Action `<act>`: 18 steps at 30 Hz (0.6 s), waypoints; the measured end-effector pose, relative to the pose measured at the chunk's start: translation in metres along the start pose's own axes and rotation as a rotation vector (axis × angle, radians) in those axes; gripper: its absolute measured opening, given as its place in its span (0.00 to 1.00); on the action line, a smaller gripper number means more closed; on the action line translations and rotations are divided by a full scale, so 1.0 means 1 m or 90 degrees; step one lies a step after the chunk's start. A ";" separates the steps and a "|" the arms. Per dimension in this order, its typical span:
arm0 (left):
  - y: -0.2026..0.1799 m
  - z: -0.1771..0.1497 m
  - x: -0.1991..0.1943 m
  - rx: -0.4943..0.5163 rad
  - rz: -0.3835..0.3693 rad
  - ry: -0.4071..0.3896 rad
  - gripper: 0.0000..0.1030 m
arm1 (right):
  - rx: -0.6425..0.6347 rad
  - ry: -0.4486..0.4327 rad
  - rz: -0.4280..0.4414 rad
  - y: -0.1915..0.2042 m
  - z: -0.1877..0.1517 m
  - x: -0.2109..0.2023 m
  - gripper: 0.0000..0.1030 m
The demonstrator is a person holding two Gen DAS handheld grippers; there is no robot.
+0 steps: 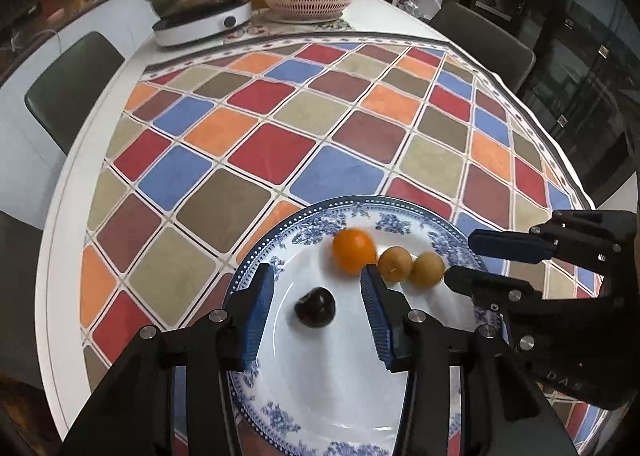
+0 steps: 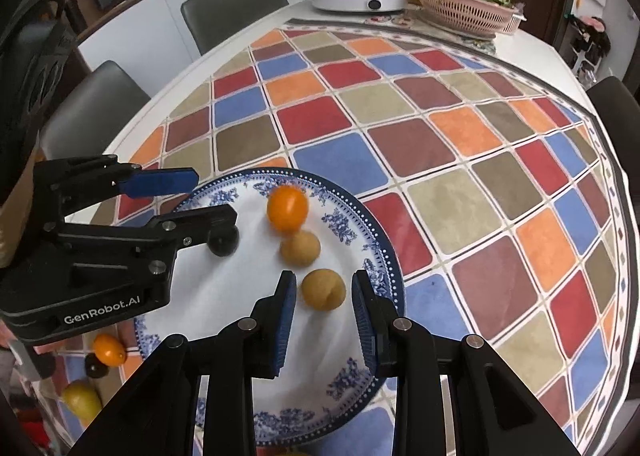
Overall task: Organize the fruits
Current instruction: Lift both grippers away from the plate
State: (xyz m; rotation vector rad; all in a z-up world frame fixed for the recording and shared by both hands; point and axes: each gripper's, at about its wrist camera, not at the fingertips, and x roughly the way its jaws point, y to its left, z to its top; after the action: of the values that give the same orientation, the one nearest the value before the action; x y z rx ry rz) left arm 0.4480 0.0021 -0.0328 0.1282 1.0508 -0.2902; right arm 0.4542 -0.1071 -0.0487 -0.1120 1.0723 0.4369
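While your left gripper hangs over the blue-patterned plate, its jaws stand released: the dark round fruit lies on the white of the plate between the two blue pads, clear of both, with plate showing on either side. That fruit looks delivered, so I judge it needs nothing more from you.

Your right gripper is drawn in to its narrowest. The nearer brown fruit sits on the plate at its tips, and a thin strip of plate shows between fruit and pad on each side, so it appears clenched on nothing. Beyond it, the second brown fruit and the orange fruit form a short row touching one another, all on the plate.

What your next move turns on is the loose pile: a small orange fruit, a dark one and a yellow one lie off the plate on the checked tablecloth, toward you and to the left, under the body of your left gripper. Your left hand is plainly the nearer. These fruits are roundish, so no long axis should dictate your wrist angle.
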 end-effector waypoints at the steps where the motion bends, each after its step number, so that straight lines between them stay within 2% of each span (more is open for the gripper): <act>1: -0.001 -0.001 -0.004 -0.001 0.004 -0.002 0.43 | 0.000 -0.003 0.001 0.000 -0.001 -0.003 0.29; 12: -0.022 -0.021 -0.061 0.014 0.034 -0.063 0.43 | 0.008 -0.055 0.000 0.004 -0.018 -0.053 0.29; 18: -0.040 -0.040 -0.102 0.031 0.038 -0.110 0.47 | 0.010 -0.096 0.010 0.012 -0.033 -0.091 0.29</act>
State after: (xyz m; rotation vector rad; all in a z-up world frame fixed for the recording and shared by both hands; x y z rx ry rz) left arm 0.3554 -0.0083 0.0374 0.1748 0.8673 -0.2683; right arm 0.3862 -0.1327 0.0157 -0.0557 0.9279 0.4440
